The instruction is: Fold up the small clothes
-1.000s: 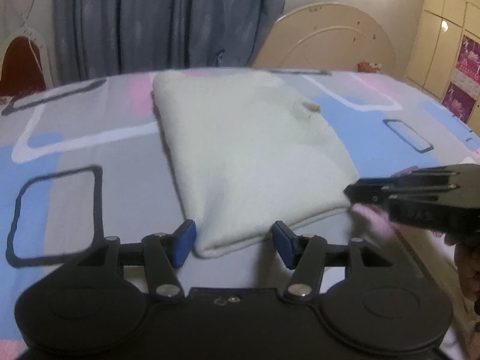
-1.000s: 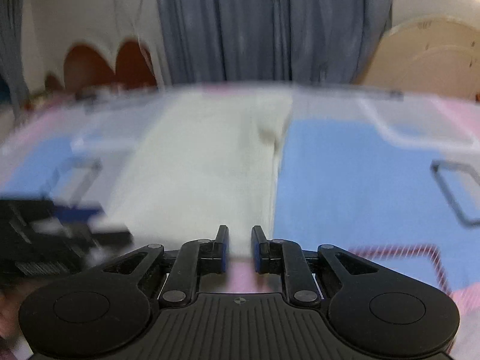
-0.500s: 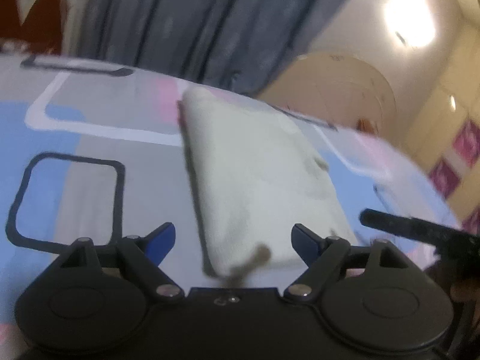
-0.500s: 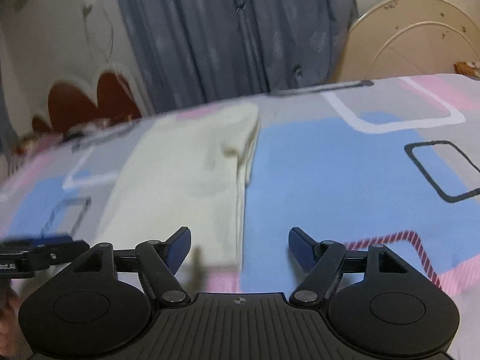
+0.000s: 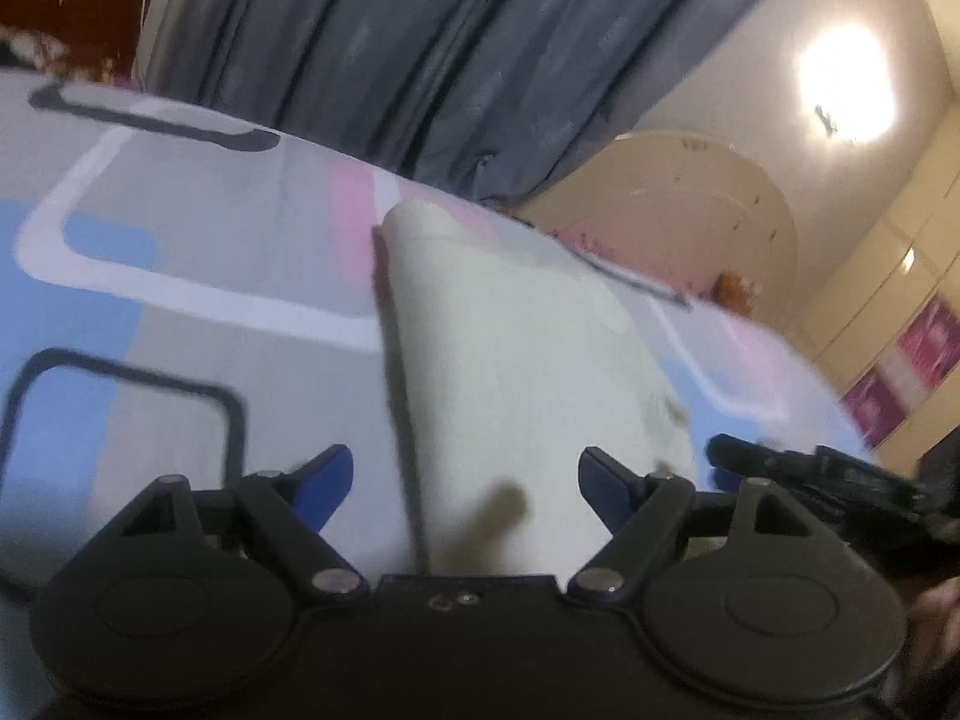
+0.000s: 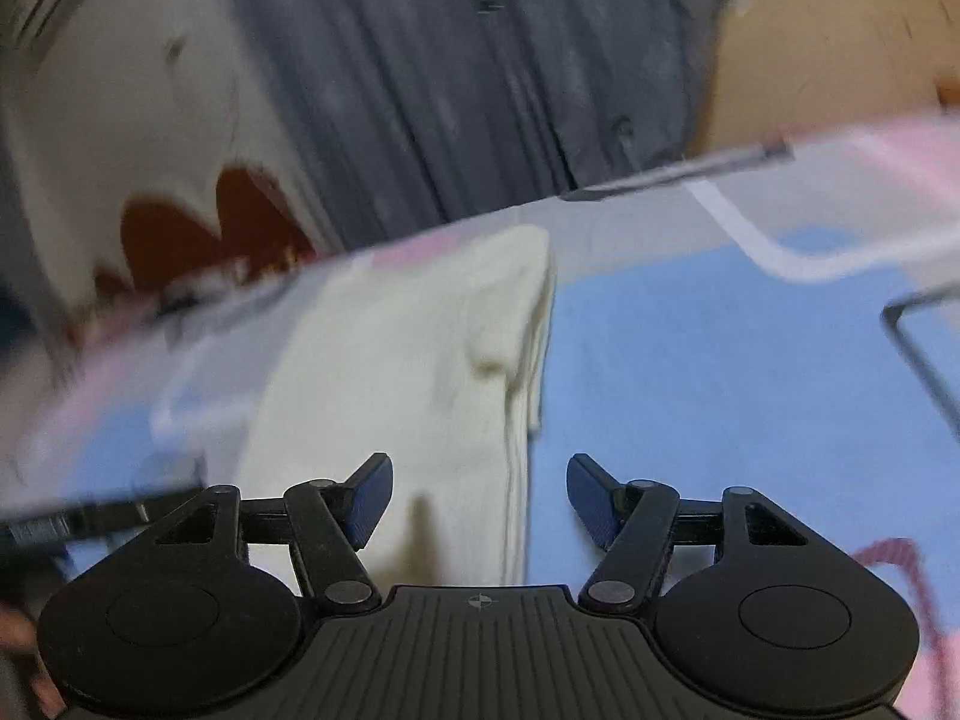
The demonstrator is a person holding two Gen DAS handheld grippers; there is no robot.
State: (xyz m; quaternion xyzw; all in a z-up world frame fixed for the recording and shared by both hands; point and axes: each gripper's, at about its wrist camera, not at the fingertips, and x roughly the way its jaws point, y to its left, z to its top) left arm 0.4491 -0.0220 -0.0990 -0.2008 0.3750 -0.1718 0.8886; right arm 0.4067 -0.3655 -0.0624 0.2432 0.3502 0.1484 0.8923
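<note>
While both tongs hang with their blue pads apart and nothing clamped, a folded cream garment (image 5: 516,372) lies flat on the patterned bedsheet (image 5: 180,252).

In the left wrist view the left tongs (image 5: 465,483) stand wide over the garment's near end, pads clear of the cloth; the right tongs (image 5: 798,468) poke in at 3 o'clock, a grey curtain (image 5: 456,48) hangs at 12, and a rounded cream headboard (image 5: 678,198), a glaring wall lamp (image 5: 846,90) and cupboard doors (image 5: 900,312) sit toward 2. In the right wrist view the right tongs (image 6: 480,495), their pads closing a little, straddle the garment's (image 6: 408,372) layered right edge, with only air between them; the left tongs (image 6: 102,516) enter blurred at 9 o'clock, and a scalloped brown-and-white board (image 6: 180,228) shows at 10, largely cut off in the other view.
</note>
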